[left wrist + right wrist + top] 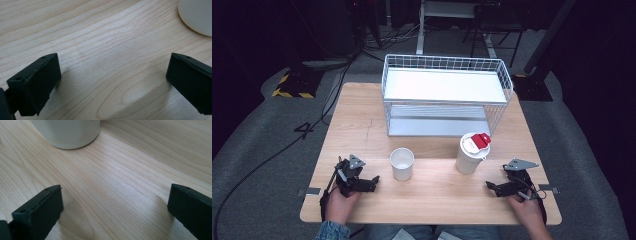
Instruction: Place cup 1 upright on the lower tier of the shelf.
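A small open white cup [402, 163] stands near the middle of the wooden table [362, 125]. To its right is a taller white cup [471, 153] with a white lid and a red tab. My left gripper [371, 183] rests low on the table, left of the small cup, jaws wide apart and nothing between them. In the left gripper view the small cup's base [197, 16] sits at the top right. My right gripper [492, 187] lies near the front right, open and empty, just below the lidded cup. In the right gripper view that cup's base [67, 132] stands ahead at the top left.
A white wire basket rack [444, 95] with a flat white shelf stands at the back of the table. Bare wood lies between the cups and the front edge. Dark floor, cables and stands surround the table.
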The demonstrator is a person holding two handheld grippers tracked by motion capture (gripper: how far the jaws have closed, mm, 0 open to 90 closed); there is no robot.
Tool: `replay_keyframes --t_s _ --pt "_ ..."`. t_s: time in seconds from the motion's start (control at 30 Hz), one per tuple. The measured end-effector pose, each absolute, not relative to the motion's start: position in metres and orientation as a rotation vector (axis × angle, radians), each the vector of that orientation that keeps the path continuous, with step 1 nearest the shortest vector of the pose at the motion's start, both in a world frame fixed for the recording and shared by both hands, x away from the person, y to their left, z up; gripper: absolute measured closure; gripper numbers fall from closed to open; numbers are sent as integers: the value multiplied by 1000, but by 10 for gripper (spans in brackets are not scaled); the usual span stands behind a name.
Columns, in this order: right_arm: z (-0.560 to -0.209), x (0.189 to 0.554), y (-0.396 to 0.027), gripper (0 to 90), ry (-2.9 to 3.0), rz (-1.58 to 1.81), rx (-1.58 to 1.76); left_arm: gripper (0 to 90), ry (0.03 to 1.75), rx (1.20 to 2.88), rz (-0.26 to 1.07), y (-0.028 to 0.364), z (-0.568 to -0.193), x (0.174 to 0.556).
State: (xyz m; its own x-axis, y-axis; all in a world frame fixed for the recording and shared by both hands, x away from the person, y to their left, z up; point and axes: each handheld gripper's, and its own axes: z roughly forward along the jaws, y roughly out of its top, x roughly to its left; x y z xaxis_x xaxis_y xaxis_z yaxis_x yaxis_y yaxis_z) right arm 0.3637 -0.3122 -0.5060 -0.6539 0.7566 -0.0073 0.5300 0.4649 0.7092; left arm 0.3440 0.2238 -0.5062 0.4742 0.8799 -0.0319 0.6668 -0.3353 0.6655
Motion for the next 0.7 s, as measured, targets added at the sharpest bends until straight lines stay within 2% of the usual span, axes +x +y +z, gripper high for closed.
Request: replay_keyframes --t_s 0.7 --pt "-506 364 -312 4 2396 993 1092 0 1289 2095 453 225 -502 341"
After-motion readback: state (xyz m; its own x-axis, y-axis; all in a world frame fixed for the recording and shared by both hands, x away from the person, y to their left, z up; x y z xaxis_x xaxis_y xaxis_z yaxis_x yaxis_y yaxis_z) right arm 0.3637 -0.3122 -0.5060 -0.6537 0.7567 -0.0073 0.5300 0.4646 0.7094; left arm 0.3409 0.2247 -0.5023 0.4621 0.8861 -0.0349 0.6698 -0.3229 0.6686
